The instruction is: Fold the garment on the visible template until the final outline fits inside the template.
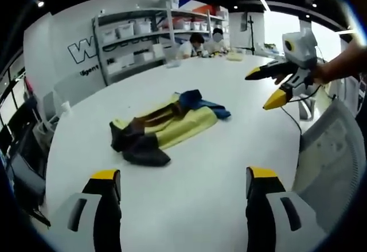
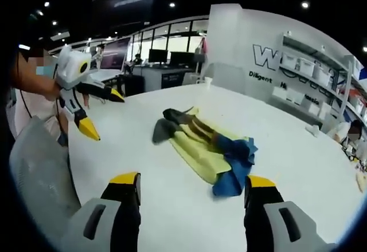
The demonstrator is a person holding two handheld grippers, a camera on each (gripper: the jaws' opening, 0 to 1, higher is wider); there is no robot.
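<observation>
A crumpled garment (image 1: 166, 126) in yellow, brown, blue and dark grey lies in a long heap on the white table (image 1: 206, 206). In the right gripper view the garment (image 2: 203, 146) has its blue end nearest me and its dark end farthest. My left gripper (image 1: 184, 174) is open above the table's near edge, short of the garment and holding nothing. My right gripper (image 2: 194, 180) is open too, just short of the blue end. Each gripper shows in the other's view, held in the air by a hand with jaws apart: the right gripper (image 1: 265, 87) and the left gripper (image 2: 103, 113).
Shelves with white boxes (image 1: 137, 34) stand behind the table, and people (image 1: 198, 44) sit at its far end. A grey mesh chair (image 1: 332, 149) stands at the table's edge, also seen as a chair back (image 2: 40, 166). A thin cable (image 1: 293, 121) runs across the table.
</observation>
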